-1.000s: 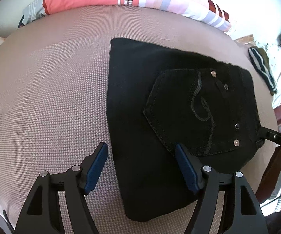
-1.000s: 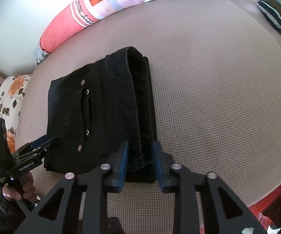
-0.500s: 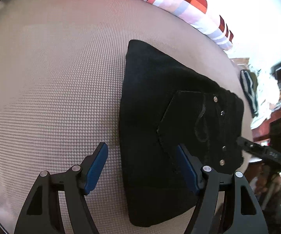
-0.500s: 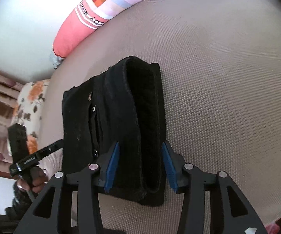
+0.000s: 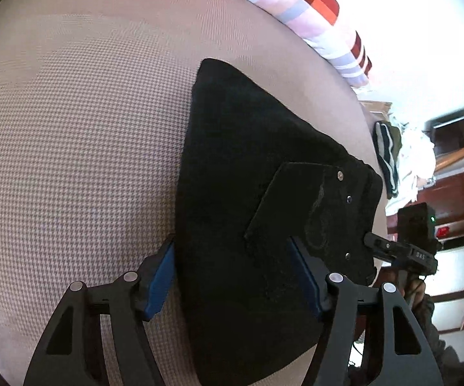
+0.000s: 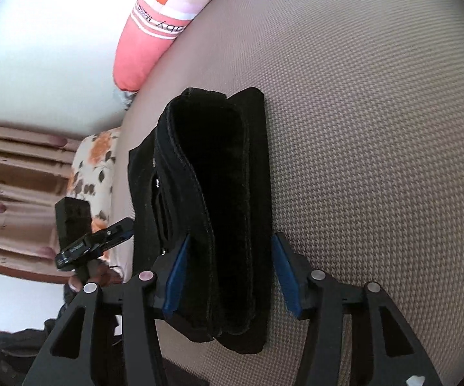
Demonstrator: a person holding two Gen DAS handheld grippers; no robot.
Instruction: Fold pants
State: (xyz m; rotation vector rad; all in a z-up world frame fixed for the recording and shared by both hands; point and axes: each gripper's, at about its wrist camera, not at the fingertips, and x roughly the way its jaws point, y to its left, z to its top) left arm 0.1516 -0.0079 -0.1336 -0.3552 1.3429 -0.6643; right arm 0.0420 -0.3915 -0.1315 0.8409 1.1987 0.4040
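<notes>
The black pants [image 5: 248, 212] lie folded into a thick stack on the beige bed, back pocket with metal studs on top. My left gripper [image 5: 232, 276] is open, its blue pads straddling the stack's near left edge. In the right wrist view the folded pants [image 6: 219, 199] show their layered waistband side. My right gripper [image 6: 228, 276] is open, its pads on either side of the stack's near end, gripping nothing. The other gripper shows at the far side in each view: the right one [image 5: 402, 251], the left one [image 6: 93, 241].
A long striped pink and checked pillow [image 5: 296, 3] lies along the bed's far edge. A floral pillow [image 6: 93, 167] is at the bed's left end. A pile of clothes [image 5: 399, 164] and wooden furniture [image 5: 457, 193] stand beyond the right edge.
My right gripper has opened wide, from nearly closed on the stack's edge to straddling it. Both grippers have moved closer in and tilted; the left stays open.
</notes>
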